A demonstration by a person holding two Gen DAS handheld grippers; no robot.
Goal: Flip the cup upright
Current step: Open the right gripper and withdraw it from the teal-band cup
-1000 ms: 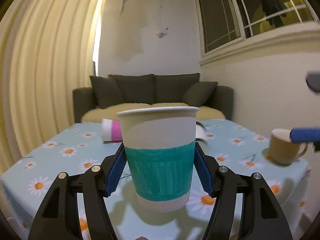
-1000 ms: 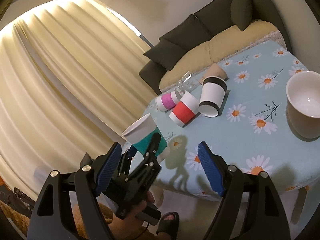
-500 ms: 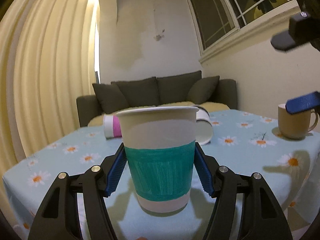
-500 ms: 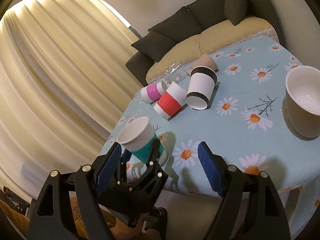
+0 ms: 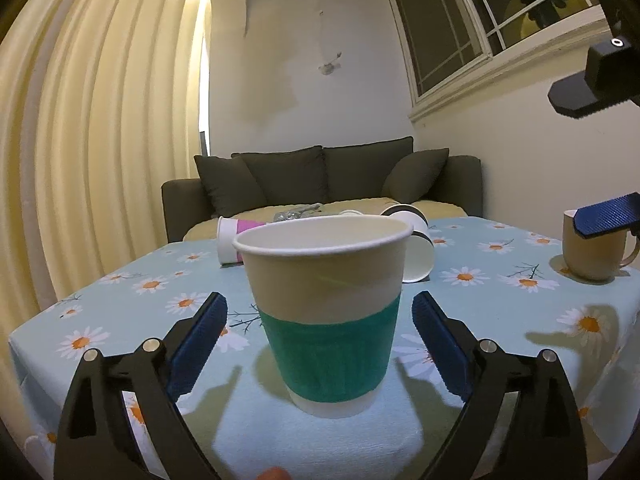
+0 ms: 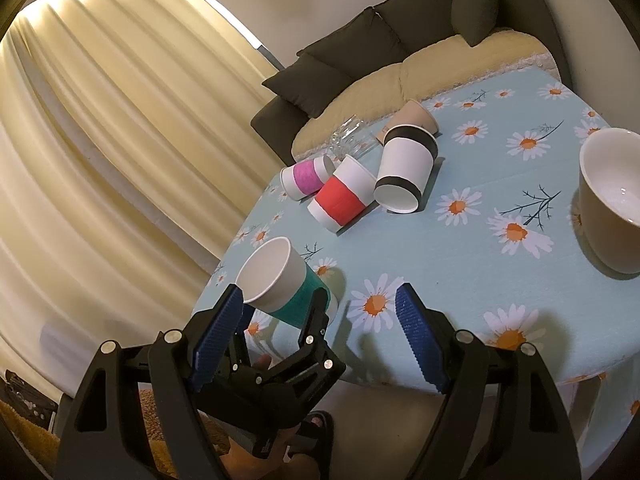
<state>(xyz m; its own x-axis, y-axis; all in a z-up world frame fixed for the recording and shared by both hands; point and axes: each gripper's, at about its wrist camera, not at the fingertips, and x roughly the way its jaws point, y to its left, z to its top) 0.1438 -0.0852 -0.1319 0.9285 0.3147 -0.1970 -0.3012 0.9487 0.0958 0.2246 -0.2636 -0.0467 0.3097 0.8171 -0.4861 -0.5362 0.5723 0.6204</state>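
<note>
The left hand-held gripper (image 5: 320,336) stands released around the upright teal cup (image 5: 326,314), which hides the cups behind; the right (image 6: 320,336) gapes empty.

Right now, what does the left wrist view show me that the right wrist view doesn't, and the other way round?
Left wrist only: the window, and the left claw open, its pads clear of the teal cup on both sides; the cup stands upright on the table.

Right wrist only: the red cup lying on its side, a tan cup behind the black cup, and the open right claw holding nothing.

Both: the teal cup, pink cup, black cup, mug and sofa.
</note>
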